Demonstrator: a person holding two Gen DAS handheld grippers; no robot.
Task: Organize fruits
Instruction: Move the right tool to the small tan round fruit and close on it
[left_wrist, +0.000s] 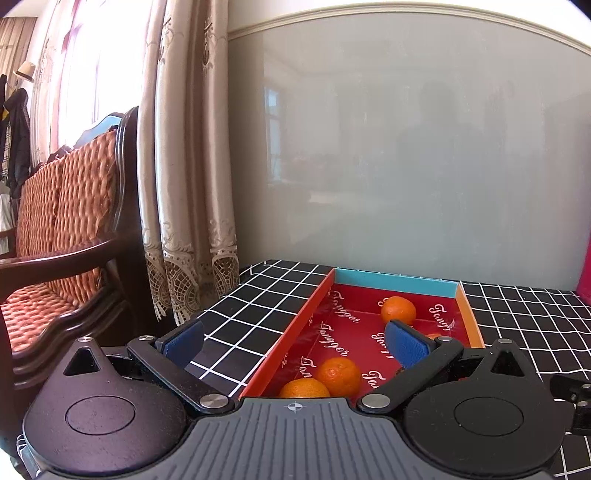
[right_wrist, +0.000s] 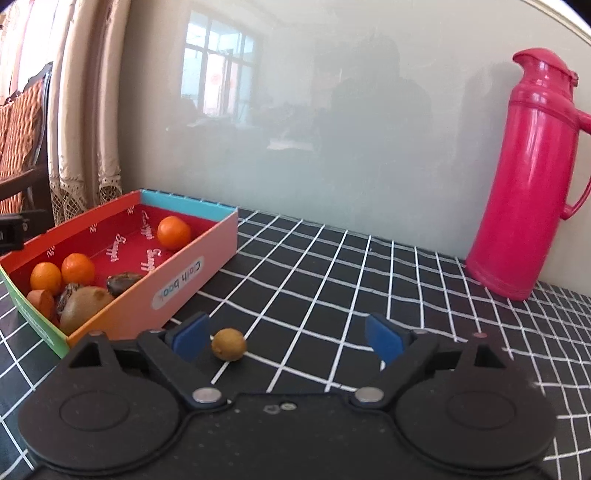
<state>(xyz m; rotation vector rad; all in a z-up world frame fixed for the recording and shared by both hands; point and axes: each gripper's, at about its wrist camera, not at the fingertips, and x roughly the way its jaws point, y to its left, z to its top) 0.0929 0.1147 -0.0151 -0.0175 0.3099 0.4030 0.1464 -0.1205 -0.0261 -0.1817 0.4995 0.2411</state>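
In the left wrist view, the left gripper (left_wrist: 295, 345) sits low and level at the bottom of the frame, spread wide with nothing between its blue pads, over the shallow red cardboard box (left_wrist: 291, 325) holding orange tangerines (left_wrist: 338, 374). In the right wrist view, the right gripper (right_wrist: 286, 338) likewise gapes empty above the black grid-patterned tablecloth (right_wrist: 332, 266); a small brownish-green round fruit (right_wrist: 228, 344) lies by its left pad, bottom centre. A tall pink plastic thermos (right_wrist: 524, 177) stands far right.
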